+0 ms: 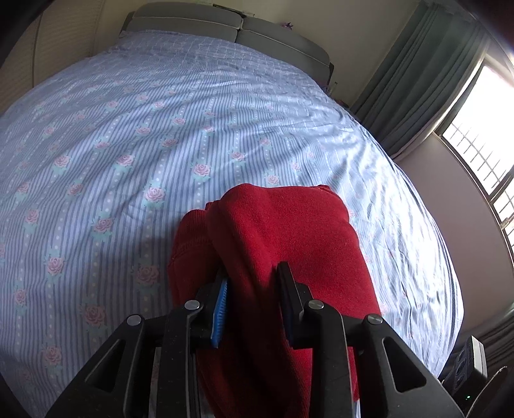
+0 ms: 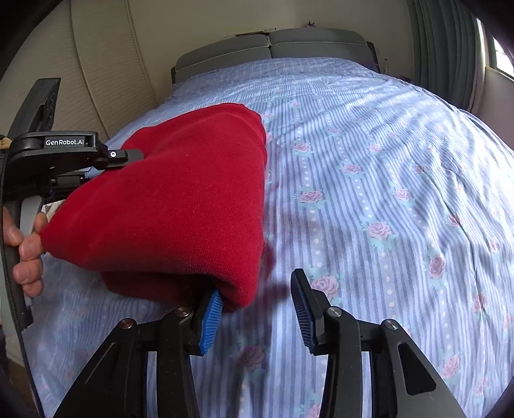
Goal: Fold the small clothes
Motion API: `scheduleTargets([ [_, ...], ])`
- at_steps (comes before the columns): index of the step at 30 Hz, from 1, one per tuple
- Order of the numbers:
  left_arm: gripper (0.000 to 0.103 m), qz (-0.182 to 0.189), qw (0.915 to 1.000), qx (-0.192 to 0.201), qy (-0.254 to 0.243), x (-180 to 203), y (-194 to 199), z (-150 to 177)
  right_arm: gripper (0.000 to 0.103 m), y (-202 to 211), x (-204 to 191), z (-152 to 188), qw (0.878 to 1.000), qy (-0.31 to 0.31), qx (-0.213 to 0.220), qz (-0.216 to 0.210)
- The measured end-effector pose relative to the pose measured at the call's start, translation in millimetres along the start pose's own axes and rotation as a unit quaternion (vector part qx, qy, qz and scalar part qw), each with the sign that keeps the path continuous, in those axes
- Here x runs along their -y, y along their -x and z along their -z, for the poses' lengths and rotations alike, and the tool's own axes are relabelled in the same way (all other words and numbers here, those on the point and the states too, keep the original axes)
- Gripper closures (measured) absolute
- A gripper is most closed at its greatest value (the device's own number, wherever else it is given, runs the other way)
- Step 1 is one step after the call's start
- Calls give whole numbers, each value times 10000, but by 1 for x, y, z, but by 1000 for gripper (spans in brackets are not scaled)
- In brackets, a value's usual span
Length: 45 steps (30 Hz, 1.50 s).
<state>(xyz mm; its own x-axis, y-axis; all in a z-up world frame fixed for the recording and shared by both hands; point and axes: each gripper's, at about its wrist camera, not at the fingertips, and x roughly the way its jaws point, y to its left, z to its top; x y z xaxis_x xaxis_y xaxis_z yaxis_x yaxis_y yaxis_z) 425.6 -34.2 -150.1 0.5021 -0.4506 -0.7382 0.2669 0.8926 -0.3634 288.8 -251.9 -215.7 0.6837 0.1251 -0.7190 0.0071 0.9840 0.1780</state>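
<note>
A folded red knit garment (image 1: 289, 231) hangs bunched between the fingers of my left gripper (image 1: 253, 273), which is shut on it; the cloth fills the gap and spills over both fingers. In the right wrist view the same garment (image 2: 173, 199) is held a little above the striped, rose-patterned bed sheet (image 2: 385, 193), with the left gripper (image 2: 128, 160) clamped on its far left side and a person's hand (image 2: 25, 244) on the handle. My right gripper (image 2: 257, 286) is open. The garment's lower corner rests against its left blue pad (image 2: 208, 321), and the gap between the jaws shows only sheet.
The bed fills both views, with a grey padded headboard (image 1: 225, 22) at the far end. A cream wall panel (image 2: 106, 64) runs along the left. Grey curtains (image 1: 417, 80) and a barred window (image 1: 482, 135) stand to the right, and a dark box (image 1: 469, 363) sits beside the bed.
</note>
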Motion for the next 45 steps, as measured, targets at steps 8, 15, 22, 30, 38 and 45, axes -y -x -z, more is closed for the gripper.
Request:
scheduleTargets([
  [8,62,279,9993,-182,-156,20,40,22,46,55,8,3,9986,42,527,64],
  [15,78,321,9978,-545,206,7,29,46,46,77,14,-9,9973,18,735,80],
  [22,84,99,9993,-247,250,-2,49,57,46,78,-6,-30,9945,310,998,-54],
  [30,82,121,9977,-306,599,-32,20,71,46,26,-36,-40,9949,819,576,-87],
  [38,77,214,9978,-164,603,-33,7,78,31,4,-18,-31,9977,616,260,71],
  [45,46,-189,9987,282,393,-14,51,70,27,27,-12,-48,9981,483,327,-185],
])
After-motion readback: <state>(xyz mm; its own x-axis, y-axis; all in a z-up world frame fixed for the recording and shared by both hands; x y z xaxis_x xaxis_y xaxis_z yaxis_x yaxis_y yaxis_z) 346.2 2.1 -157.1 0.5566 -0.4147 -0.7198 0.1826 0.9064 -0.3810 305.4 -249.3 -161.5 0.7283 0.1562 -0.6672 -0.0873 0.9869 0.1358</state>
